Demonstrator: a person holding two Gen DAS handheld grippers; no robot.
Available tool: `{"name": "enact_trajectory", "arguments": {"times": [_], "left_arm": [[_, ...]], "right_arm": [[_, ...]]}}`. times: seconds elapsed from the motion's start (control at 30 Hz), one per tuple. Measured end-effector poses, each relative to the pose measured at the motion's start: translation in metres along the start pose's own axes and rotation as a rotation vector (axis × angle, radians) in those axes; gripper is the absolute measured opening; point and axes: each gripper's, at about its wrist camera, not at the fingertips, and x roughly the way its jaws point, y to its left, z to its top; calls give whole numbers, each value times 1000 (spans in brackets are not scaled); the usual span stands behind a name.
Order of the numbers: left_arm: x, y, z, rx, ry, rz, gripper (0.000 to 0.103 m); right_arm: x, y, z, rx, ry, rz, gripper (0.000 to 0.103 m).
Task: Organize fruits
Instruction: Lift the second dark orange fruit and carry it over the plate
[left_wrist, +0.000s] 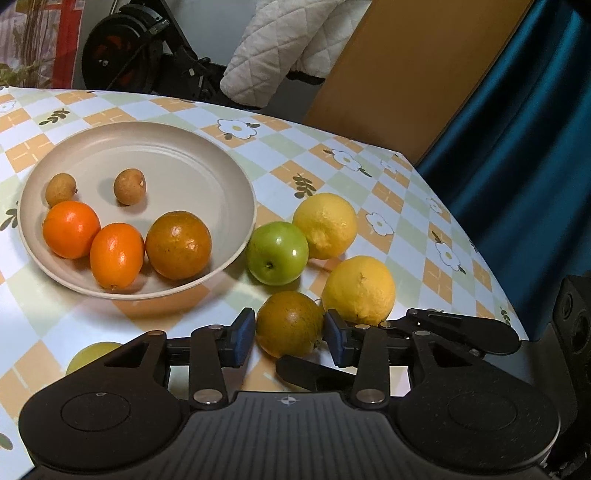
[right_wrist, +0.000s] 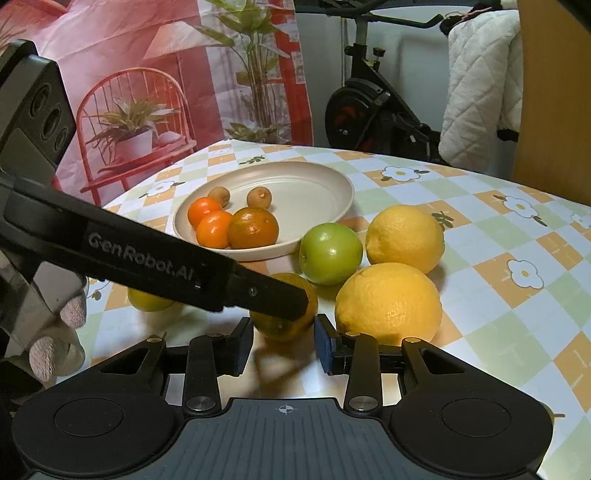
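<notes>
Table (left_wrist: 303, 155) with checked floral cloth; in the left wrist view its far edge curves from 9 to 2 o'clock and the right edge drops toward 4 o'clock beside a blue curtain (left_wrist: 524, 155); an exercise bike (left_wrist: 147, 51) and a quilted white cloth (left_wrist: 280, 48) stand just past the far edge; bare cloth lies behind and right of the fruit cluster, and at 8 o'clock near the camera. Beige plate (left_wrist: 229, 162) at 10 o'clock holds two small brown fruits (left_wrist: 129, 186), two bright oranges (left_wrist: 116, 254) and one greenish-brown orange (left_wrist: 178, 244), all crowded on its near side, far half bare. Off the plate to its right: green apple (left_wrist: 277, 253) just beside the plate rim, touching the far lemon (left_wrist: 325, 225); near lemon (left_wrist: 358, 290) at 4 o'clock of the apple; a yellow-green fruit (right_wrist: 147, 301) partly hidden at left. Left gripper (left_wrist: 290, 332) straddles a dark mottled orange (left_wrist: 290, 325) on the cloth; jaws apart, pads on either flank, slight gaps visible, not clamped. Right gripper (right_wrist: 282, 341) sits close behind the same orange, jaws apart, nothing between them; the left tool's finger (right_wrist: 269, 295) crosses that orange; near lemon just beside the right pad.
</notes>
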Motion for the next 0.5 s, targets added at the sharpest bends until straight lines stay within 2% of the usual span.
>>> {"name": "enact_trajectory", "arguments": {"times": [0.23, 0.5], "left_arm": [[-5, -4, 1, 23, -11, 18, 43], [-29, -13, 16, 41, -90, 27, 43]], "right_arm": [[-3, 2, 1, 2, -7, 2, 34], [-16, 8, 23, -38, -65, -5, 34]]}}
